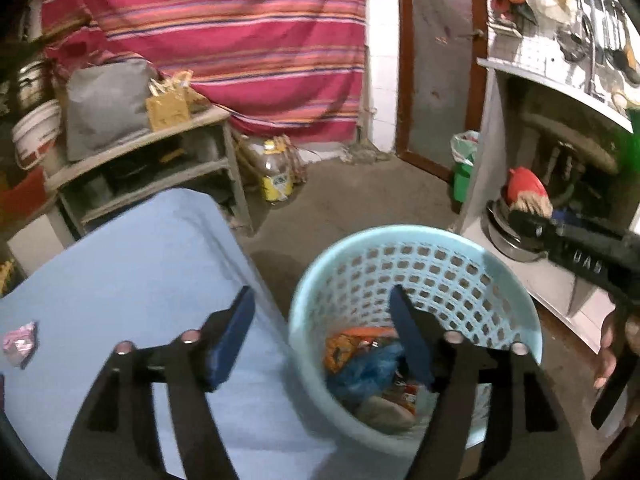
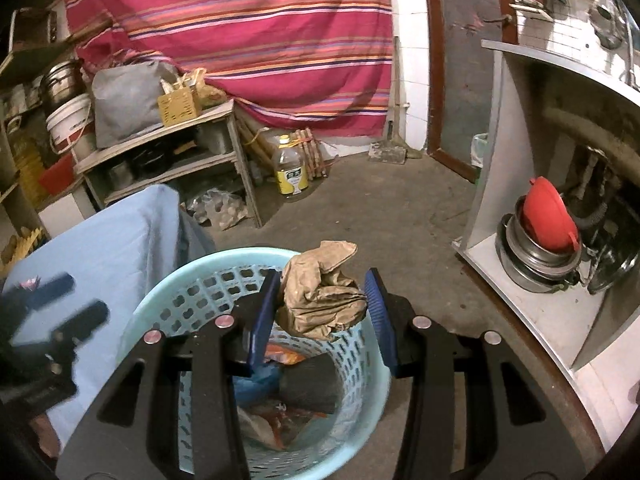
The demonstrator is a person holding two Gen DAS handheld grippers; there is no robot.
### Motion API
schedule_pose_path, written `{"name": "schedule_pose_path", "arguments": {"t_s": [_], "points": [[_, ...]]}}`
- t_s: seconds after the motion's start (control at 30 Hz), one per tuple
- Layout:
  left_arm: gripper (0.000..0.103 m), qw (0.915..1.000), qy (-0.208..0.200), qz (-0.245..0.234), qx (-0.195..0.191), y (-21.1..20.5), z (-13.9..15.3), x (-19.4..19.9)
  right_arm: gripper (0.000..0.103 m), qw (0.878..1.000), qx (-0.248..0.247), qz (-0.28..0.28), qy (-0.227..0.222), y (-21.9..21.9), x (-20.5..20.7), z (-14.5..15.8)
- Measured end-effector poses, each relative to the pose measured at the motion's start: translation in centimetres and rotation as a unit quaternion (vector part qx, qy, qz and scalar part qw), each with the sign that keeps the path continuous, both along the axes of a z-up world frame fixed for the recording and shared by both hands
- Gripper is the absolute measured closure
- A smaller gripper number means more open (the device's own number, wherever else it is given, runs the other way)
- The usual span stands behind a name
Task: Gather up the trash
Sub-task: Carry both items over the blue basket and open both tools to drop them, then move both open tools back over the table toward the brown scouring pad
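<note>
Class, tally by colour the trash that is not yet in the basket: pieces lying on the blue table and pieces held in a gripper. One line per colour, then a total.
Pink: 1, the crumpled wrapper on the blue table.
Brown: 1, the crumpled paper between the right gripper fingers, over the basket.
Total: 2

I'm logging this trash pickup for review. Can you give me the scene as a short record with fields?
right gripper: shut on crumpled brown paper, above the basket
left gripper: open, nothing held
basket: light blue, perforated, on the floor, wrappers inside
blue cloth surface: left of the basket
trash left out: pink wrapper on the cloth
</note>
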State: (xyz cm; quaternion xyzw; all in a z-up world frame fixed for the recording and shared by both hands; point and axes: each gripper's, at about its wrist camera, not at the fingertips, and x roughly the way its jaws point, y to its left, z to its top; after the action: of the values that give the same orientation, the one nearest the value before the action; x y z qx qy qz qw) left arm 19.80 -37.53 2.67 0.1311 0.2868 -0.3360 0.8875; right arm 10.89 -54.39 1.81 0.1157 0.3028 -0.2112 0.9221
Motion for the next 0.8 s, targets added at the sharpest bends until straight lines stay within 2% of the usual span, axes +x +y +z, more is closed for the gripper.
{"name": "schedule_pose_path", "arguments": {"t_s": [0.2,0.33,0.47,0.53,0.57,0.7,0.8], "points": [[0.015,0.9985,-0.025,0.045,-0.020,3.8,2.6,0.5,0.057,1.000,-0.008,0.021,0.017,2.3,2.0,-0.4],[0.012,0.9966,-0.037,0.070,-0.023,6.5,3.7,0.9,0.027,0.999,-0.011,0.024,0.025,3.3,3.1,-0.7],[0.012,0.9947,-0.049,0.087,-0.021,9.4,4.1,1.4,0.021,0.999,-0.020,0.011,0.033,3.9,3.8,-0.8],[0.012,0.9935,-0.047,0.099,-0.030,11.2,4.1,1.7,0.008,0.999,-0.020,-0.005,0.025,4.2,3.7,-0.3],[0.012,0.9929,-0.044,0.104,-0.036,12.2,4.1,1.8,0.005,1.000,-0.019,-0.014,0.017,4.4,3.5,0.0],[0.012,0.9864,-0.062,0.144,-0.051,16.0,4.2,2.1,0.004,0.999,-0.001,-0.023,-0.029,6.1,3.3,1.6],[0.012,0.9833,-0.059,0.166,-0.046,19.1,3.7,3.0,0.004,0.999,-0.014,-0.019,-0.035,8.1,4.3,1.8]]}}
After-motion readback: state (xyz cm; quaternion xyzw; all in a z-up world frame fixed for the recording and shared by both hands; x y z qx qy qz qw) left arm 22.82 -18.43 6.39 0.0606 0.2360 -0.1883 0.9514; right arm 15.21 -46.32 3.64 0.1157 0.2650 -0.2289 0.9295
